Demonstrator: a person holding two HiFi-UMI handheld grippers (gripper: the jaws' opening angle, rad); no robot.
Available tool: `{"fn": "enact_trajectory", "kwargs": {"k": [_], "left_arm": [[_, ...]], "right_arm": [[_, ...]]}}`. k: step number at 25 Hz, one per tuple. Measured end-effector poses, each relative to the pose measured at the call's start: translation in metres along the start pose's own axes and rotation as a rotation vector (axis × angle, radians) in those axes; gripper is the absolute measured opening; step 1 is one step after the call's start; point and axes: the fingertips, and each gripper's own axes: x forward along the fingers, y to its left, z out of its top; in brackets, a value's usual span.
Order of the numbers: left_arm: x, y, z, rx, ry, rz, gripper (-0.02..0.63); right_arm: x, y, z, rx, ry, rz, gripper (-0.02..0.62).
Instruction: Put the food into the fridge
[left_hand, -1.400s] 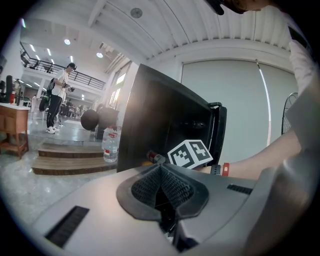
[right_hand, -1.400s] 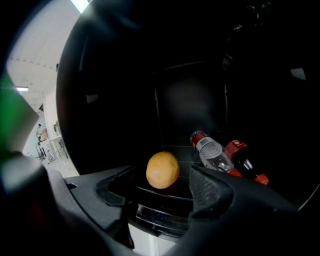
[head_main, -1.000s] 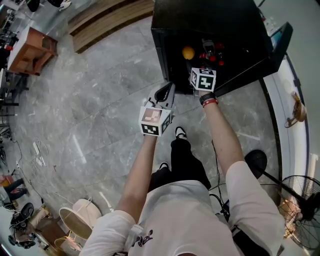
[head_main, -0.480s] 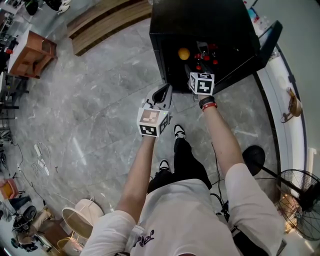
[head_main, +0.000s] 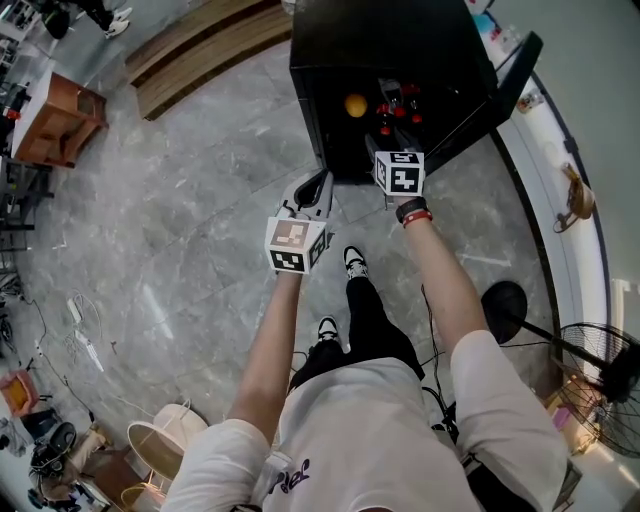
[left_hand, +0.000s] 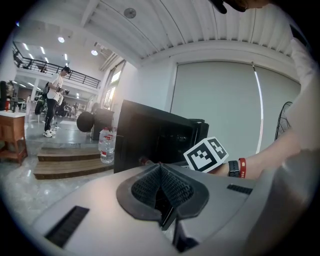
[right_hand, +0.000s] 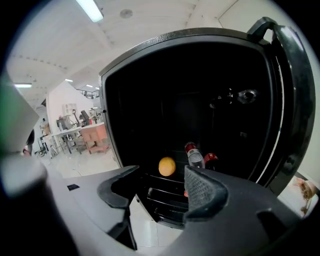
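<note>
an orange (right_hand: 167, 166) and red-capped bottles (right_hand: 194, 155) sit on the wire shelf (right_hand: 165, 182) of the open black fridge (right_hand: 140, 125). the orange is beyond the gap between the right gripper (right_hand: 161, 172) fingers (right_hand: 202, 190), the bottles past its right finger.

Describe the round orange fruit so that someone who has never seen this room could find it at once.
Find the black box-shaped fridge standing open on the grey marble floor. Inside it sits the round orange fruit, just left of a cluster of red-topped drink containers. It is the only plain yellow-orange ball there.
</note>
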Motion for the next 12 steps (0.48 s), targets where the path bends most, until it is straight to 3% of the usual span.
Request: {"fn": "enact_trajectory", "kwargs": {"k": [12], "left_arm": [[-0.033, -0.01, -0.001, 0.033, -0.001, -0.003, 0.018]], "right_arm": [[-0.055, 0.004, -0.007, -0.019, -0.004, -0.01, 0.239]]}}
